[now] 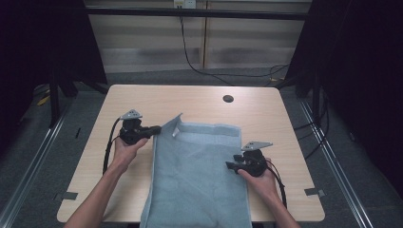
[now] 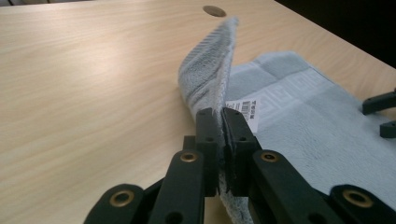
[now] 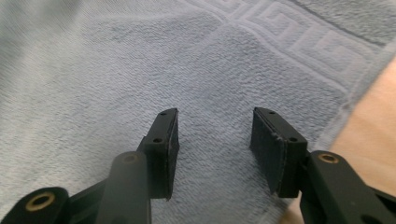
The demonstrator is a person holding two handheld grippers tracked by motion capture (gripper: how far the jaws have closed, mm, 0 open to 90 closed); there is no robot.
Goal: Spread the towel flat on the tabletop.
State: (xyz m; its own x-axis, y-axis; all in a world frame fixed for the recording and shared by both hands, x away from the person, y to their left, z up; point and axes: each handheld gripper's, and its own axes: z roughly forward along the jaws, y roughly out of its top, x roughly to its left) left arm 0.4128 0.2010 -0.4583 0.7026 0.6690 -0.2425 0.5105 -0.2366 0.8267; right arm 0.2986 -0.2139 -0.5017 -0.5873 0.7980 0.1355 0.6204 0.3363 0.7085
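Left gripper view has the left tool (image 2: pixel 223 122) pinching the far left corner of the pale blue towel (image 2: pixel 299 116), its jaws pressed together on the cloth, which rises folded just beyond the tips; a white barcode label (image 2: pixel 246 112) hangs beside them. High view shows the towel spread on the tabletop (image 1: pixel 199 102) between both tools. The right tool (image 3: pixel 215 140) stands spread just above the towel's right edge, gripping nothing.
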